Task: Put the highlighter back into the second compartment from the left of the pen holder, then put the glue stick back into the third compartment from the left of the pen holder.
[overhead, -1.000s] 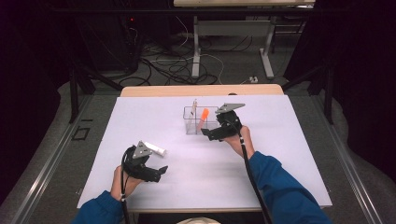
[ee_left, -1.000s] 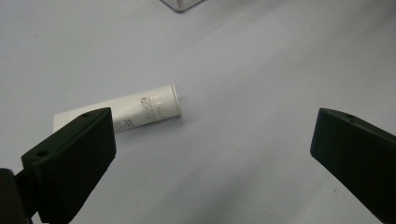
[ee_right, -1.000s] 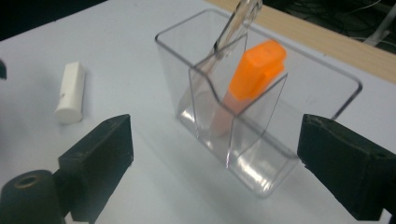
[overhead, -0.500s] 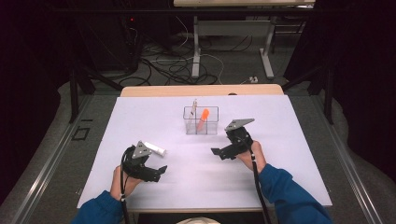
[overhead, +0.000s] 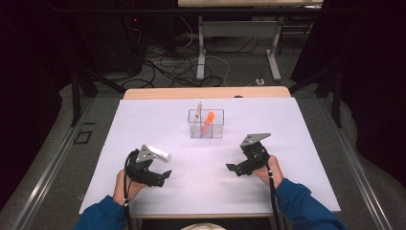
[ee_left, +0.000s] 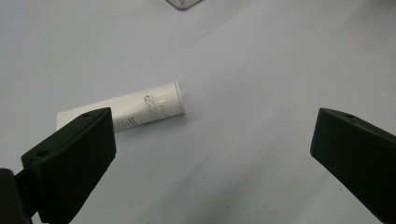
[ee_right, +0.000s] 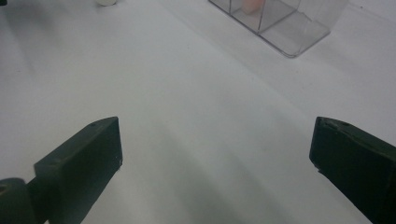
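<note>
Both grippers stand with fingers spread and empty: the left gripper has the white tube lying on the desk just ahead of its left finger, so a forward reach and closure comes next, while the right gripper idles short of the clear organizer.

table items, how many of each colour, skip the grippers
white: 1, the tube lying on the table
orange: 1, the marker standing in the organizer
clear: 1, the organizer
pale: 1, the thin pen in the organizer
total: 4
</note>
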The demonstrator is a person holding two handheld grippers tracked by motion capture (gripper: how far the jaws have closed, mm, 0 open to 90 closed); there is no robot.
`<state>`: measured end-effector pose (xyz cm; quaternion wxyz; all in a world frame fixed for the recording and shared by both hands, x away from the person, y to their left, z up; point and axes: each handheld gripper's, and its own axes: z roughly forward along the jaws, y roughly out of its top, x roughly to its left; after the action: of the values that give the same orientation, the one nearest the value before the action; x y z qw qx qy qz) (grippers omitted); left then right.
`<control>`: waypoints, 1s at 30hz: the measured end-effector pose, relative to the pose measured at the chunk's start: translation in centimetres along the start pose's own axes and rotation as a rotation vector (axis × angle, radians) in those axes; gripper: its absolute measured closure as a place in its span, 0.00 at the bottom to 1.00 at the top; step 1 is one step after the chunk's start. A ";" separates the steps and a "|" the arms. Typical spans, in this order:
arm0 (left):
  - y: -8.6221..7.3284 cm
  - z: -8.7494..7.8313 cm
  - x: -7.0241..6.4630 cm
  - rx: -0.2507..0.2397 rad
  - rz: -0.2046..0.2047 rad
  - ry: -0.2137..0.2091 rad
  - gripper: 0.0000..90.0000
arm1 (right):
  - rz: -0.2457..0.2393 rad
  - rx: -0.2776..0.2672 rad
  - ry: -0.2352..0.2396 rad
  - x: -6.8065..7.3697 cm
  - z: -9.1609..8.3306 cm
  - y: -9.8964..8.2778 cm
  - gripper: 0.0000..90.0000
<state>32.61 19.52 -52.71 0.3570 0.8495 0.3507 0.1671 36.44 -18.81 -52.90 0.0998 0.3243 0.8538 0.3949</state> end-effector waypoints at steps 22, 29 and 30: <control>0.0 -0.2 0.4 0.012 -0.001 0.021 0.01 | -0.011 0.017 -0.026 0.7 -2.8 -3.2 0.01; 0.0 -0.8 1.5 0.014 -0.039 0.041 0.02 | -0.005 0.027 -0.024 0.9 -3.6 -3.9 0.01; 0.0 -0.8 1.7 0.012 -0.043 0.044 0.02 | -0.008 0.023 -0.032 0.8 -3.7 -4.0 0.01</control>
<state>33.32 21.13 -52.08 0.3477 0.8399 0.3777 0.1760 32.37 -22.43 -53.33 0.1113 0.3283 0.8579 0.3793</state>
